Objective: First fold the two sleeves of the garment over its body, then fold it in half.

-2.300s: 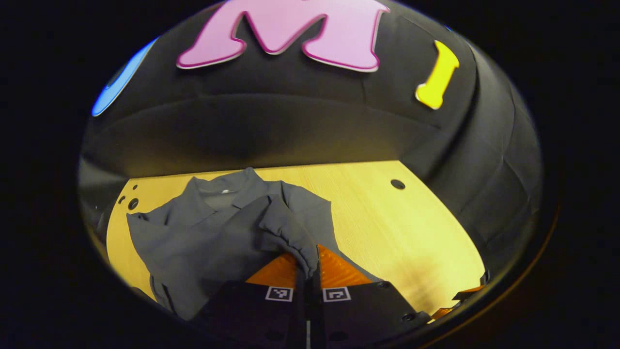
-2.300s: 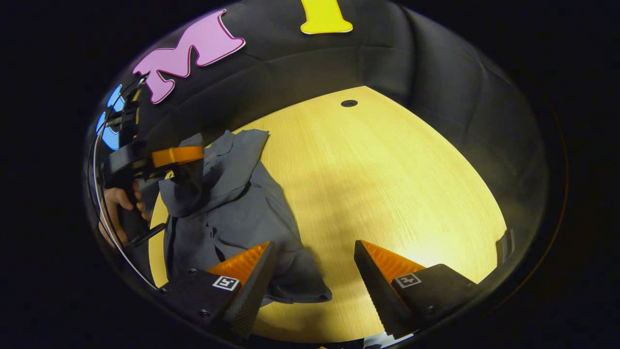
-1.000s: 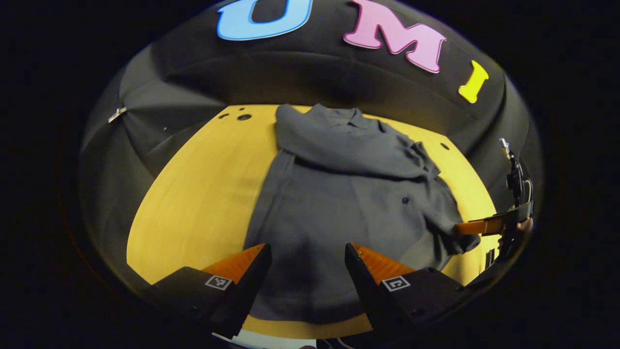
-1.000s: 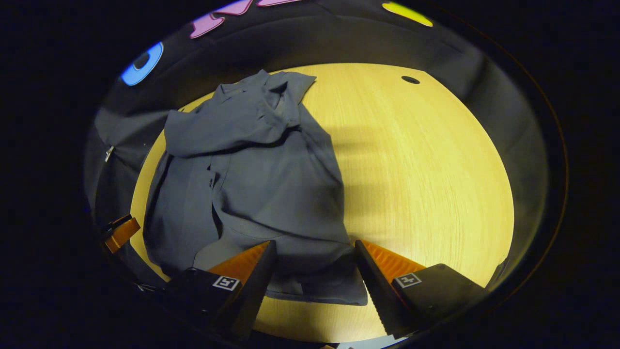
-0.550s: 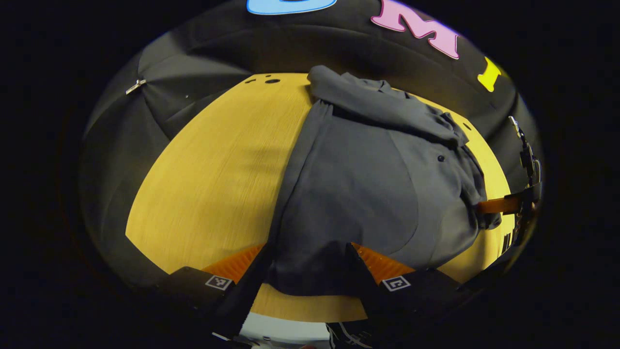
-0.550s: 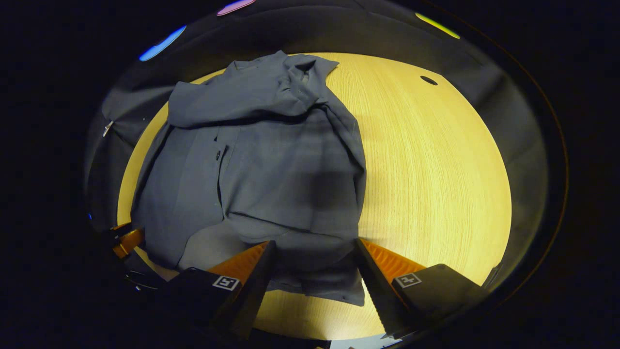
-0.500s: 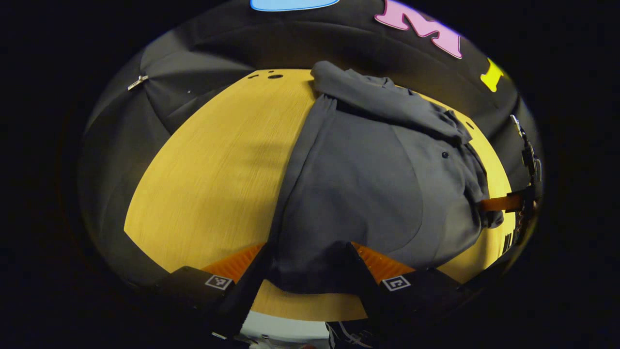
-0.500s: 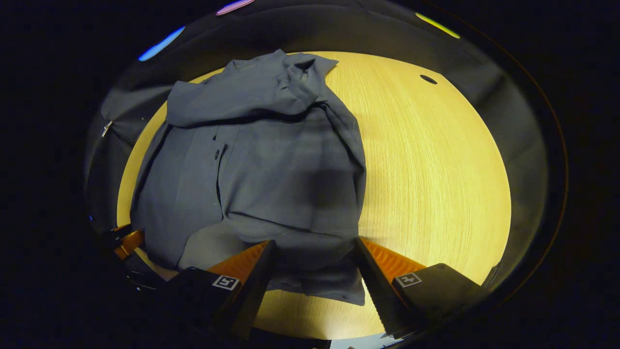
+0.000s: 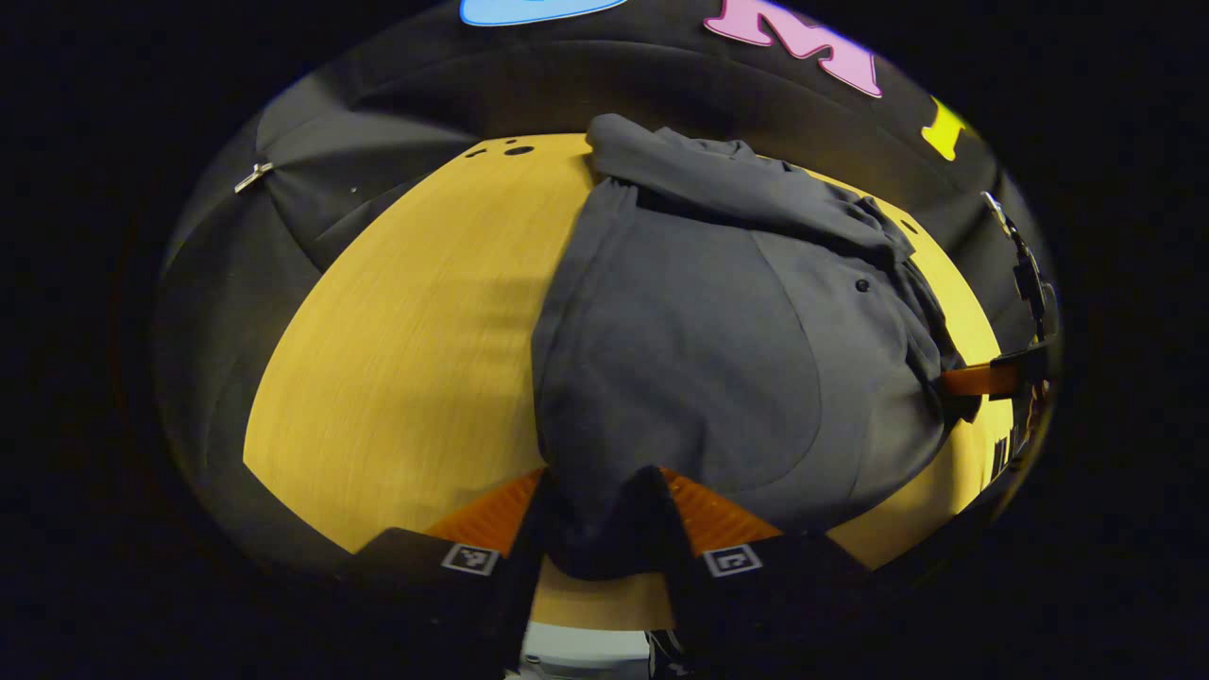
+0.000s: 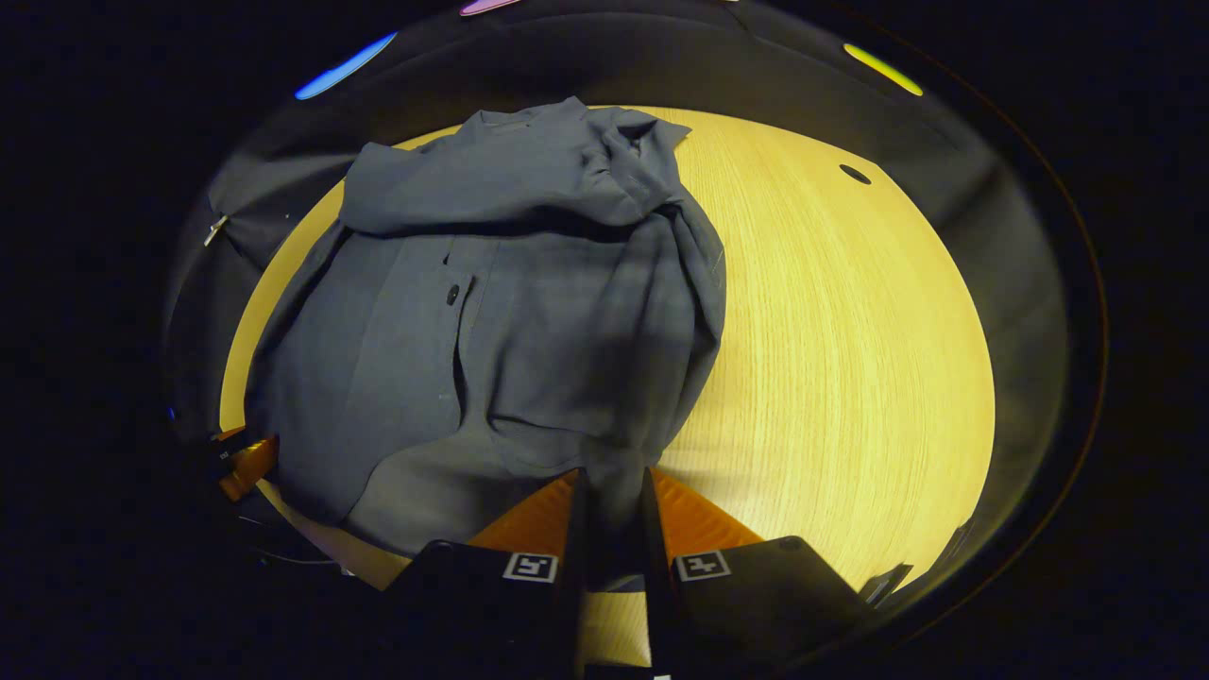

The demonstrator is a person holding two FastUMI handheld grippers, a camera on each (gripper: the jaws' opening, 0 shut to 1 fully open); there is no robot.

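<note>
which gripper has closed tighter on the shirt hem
The right gripper: its fingers are nearly together, pinching a thin fold of the shirt hem. The left gripper is partly closed, its fingers wider apart around a thicker bunch of hem.

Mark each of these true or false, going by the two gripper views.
1. The grey button-up garment lies on a light wooden table. True.
2. The right gripper is wide open above bare wood. False: it is shut on the hem.
3. A sleeve lies across the chest. True.
4. The garment is already folded in half. False: its body lies full length.
5. The left gripper has hem cloth between its fingers. True.
</note>
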